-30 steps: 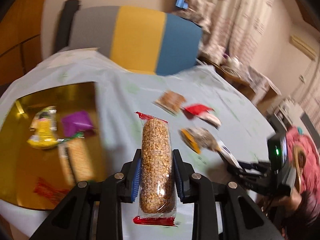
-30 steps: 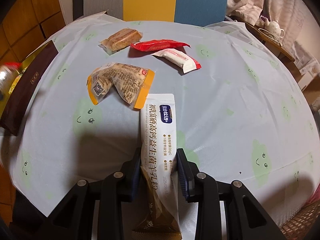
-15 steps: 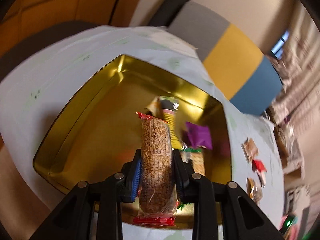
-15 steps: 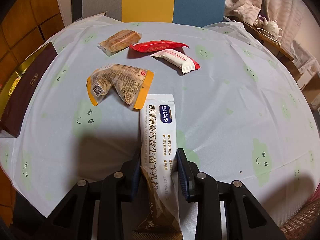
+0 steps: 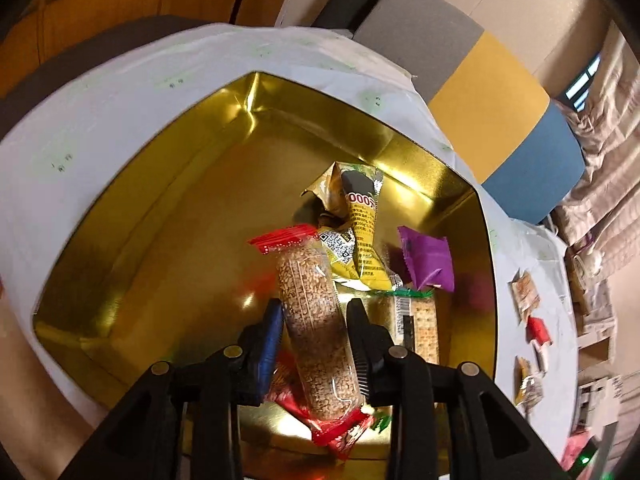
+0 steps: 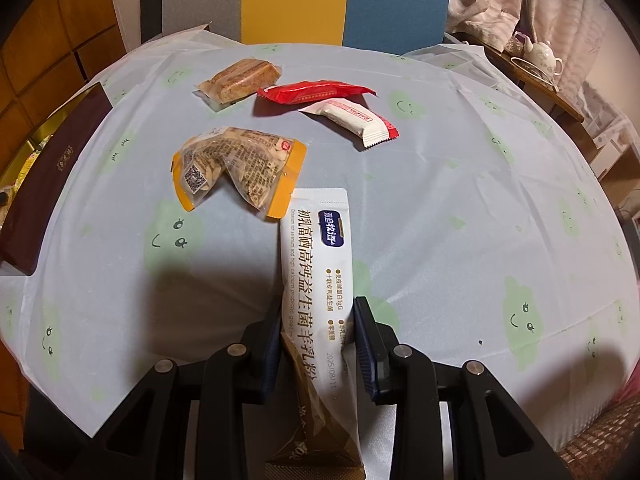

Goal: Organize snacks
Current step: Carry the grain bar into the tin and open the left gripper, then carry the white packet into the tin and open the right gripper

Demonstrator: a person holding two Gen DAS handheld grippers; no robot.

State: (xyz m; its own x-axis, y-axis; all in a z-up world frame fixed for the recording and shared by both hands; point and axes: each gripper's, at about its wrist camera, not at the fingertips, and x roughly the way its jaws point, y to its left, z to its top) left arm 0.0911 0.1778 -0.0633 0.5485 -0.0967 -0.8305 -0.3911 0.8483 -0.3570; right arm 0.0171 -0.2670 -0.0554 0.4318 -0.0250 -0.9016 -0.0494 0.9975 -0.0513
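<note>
My left gripper (image 5: 314, 320) is over the gold tin (image 5: 132, 216). The grain bar in a clear wrapper with red ends (image 5: 316, 328) sits tilted between its jaws, which have spread a little apart from it. In the tin lie a yellow packet (image 5: 360, 236), a purple packet (image 5: 430, 260) and a cracker pack (image 5: 416, 328). My right gripper (image 6: 316, 320) is shut on a white milk-powder sachet (image 6: 320, 264) just above the table.
On the light blue tablecloth (image 6: 460, 200) lie an orange-edged clear snack bag (image 6: 240, 168), a brown cake bar (image 6: 240, 80), a red packet (image 6: 316, 92) and a white-red packet (image 6: 352, 116). The tin's dark side (image 6: 48, 176) is at the left. A chair stands behind.
My left gripper swung from the table to above the tin, dropped closer to it, and its jaws loosened; the grain bar tilted. The right gripper stayed still with the sachet.
</note>
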